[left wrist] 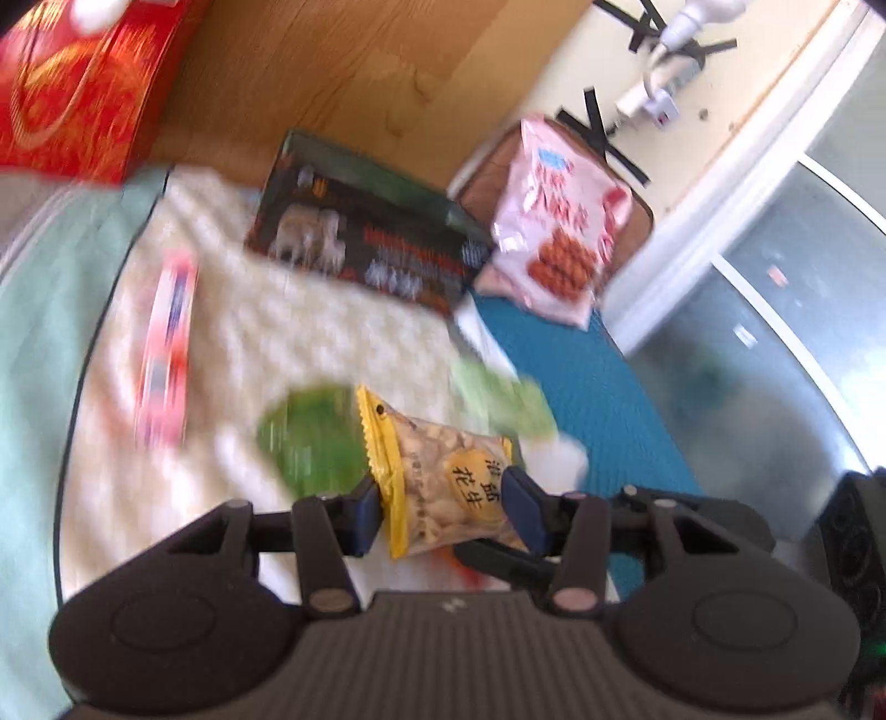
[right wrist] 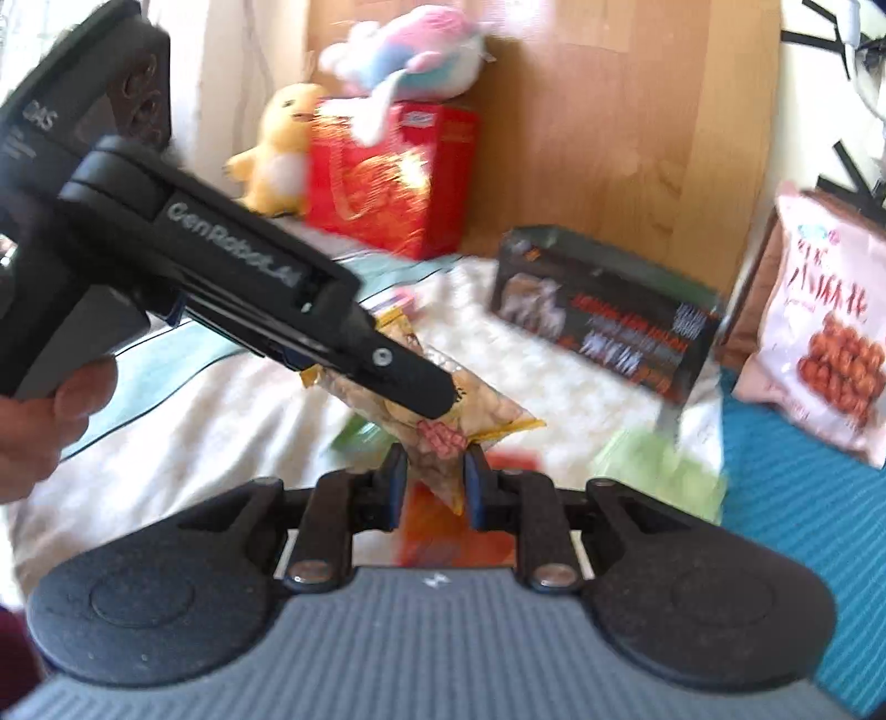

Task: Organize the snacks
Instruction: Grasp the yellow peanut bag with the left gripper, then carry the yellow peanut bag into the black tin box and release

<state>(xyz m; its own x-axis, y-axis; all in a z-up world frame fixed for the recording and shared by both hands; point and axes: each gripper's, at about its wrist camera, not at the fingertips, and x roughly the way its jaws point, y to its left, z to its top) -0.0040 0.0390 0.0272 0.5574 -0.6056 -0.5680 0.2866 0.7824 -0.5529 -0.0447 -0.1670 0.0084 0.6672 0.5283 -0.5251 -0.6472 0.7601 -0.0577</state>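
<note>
My left gripper [left wrist: 446,501] is shut on a yellow-edged peanut packet [left wrist: 443,476] and holds it above a cream blanket [left wrist: 310,332]. My right gripper [right wrist: 429,482] is shut on a clear snack packet with pink print [right wrist: 437,448]. In the right wrist view the left gripper [right wrist: 437,399] reaches in from the left, and its peanut packet [right wrist: 487,412] hangs just above my right fingers. A dark snack box [left wrist: 365,243] and a pink snack bag [left wrist: 559,232] lie beyond. Green packets [left wrist: 310,437] and a pink bar [left wrist: 166,343] lie on the blanket.
A red gift box [right wrist: 387,171] with plush toys [right wrist: 404,50] on it stands at the back by a wooden panel [right wrist: 609,111]. A teal mat [left wrist: 587,387] lies to the right. An orange packet [right wrist: 443,531] lies under my right gripper.
</note>
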